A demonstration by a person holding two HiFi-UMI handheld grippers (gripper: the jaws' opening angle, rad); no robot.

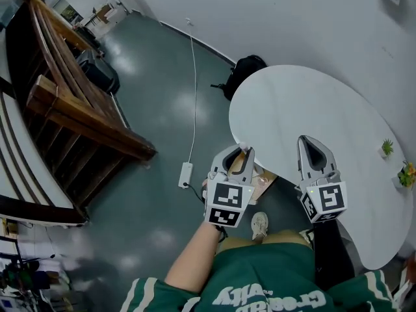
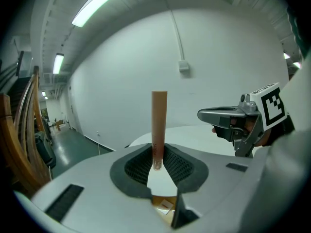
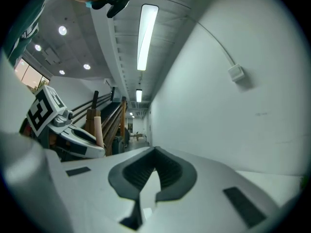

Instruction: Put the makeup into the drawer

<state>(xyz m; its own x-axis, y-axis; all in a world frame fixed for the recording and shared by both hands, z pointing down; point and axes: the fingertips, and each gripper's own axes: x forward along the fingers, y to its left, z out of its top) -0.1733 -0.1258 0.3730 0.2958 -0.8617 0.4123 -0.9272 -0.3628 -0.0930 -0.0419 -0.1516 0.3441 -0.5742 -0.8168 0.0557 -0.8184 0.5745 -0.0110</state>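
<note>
My left gripper (image 1: 242, 151) is shut on a slim peach makeup tube (image 2: 159, 125), which stands upright between its pads (image 2: 171, 165). In the head view the tube's top (image 1: 246, 150) pokes out just past the near edge of the round white table (image 1: 305, 103). The right gripper (image 1: 307, 142) hovers over the table's near part, jaws closed to a point with nothing between them. From the left gripper view the right gripper (image 2: 228, 118) shows on the right. From the right gripper view (image 3: 154, 161) the left gripper (image 3: 73, 135) and its tube (image 3: 98, 127) show on the left.
A brown cardboard box (image 1: 262, 181) lies on the floor under the left gripper, by my shoe (image 1: 260, 225). A wooden staircase (image 1: 71, 103) fills the left. A black backpack (image 1: 247, 69), a white cable and power strip (image 1: 185, 174) lie on the floor. Two small plants (image 1: 387, 148) stand at the table's right.
</note>
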